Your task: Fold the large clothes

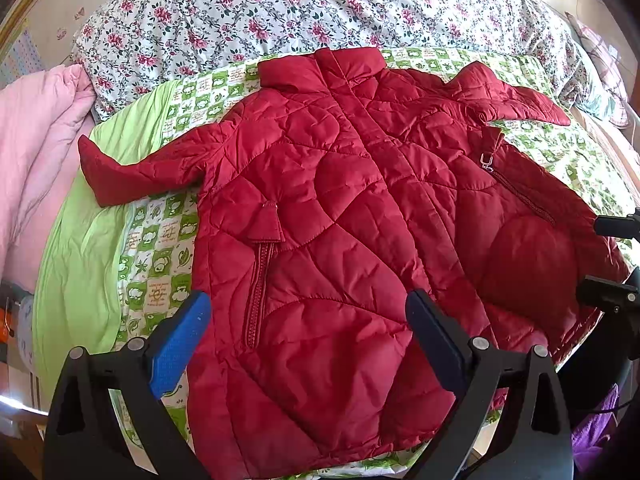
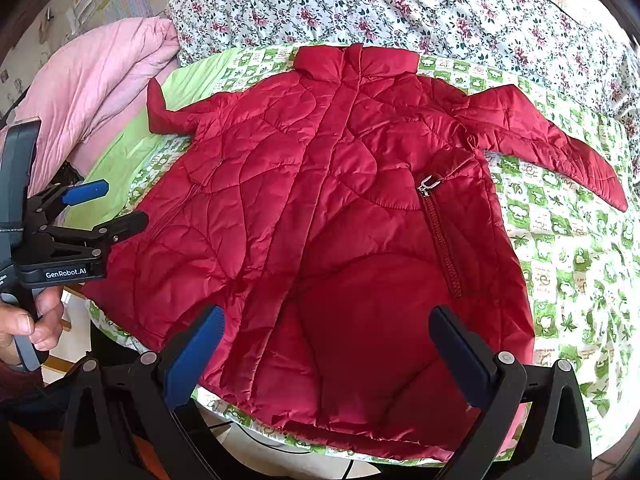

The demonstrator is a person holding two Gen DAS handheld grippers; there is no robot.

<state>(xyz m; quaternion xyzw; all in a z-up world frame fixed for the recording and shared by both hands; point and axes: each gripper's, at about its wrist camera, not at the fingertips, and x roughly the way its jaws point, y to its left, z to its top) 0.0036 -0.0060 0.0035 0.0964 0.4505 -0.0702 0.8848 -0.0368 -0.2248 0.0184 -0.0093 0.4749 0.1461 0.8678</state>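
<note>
A red quilted jacket (image 1: 340, 208) (image 2: 332, 208) lies flat and front up on the bed, collar at the far side, hem at the near edge, both sleeves spread sideways. My left gripper (image 1: 308, 320) hovers open above the jacket's lower left part, near a pocket zipper (image 1: 258, 292), with nothing between its fingers. My right gripper (image 2: 326, 344) is open over the lower right part near the hem, also holding nothing. The right wrist view shows the left gripper (image 2: 116, 206) open beside the jacket's left edge, held by a hand (image 2: 28, 320). The right gripper (image 1: 612, 260) shows at the left wrist view's right edge.
The jacket rests on a green-and-white patterned sheet (image 2: 560, 248) with a plain green cloth (image 1: 84, 248) at its left. A floral quilt (image 1: 280, 4) is bunched along the back. A pink duvet (image 2: 100, 80) lies at the left. Purple fabric (image 1: 592, 432) sits below the bed's near edge.
</note>
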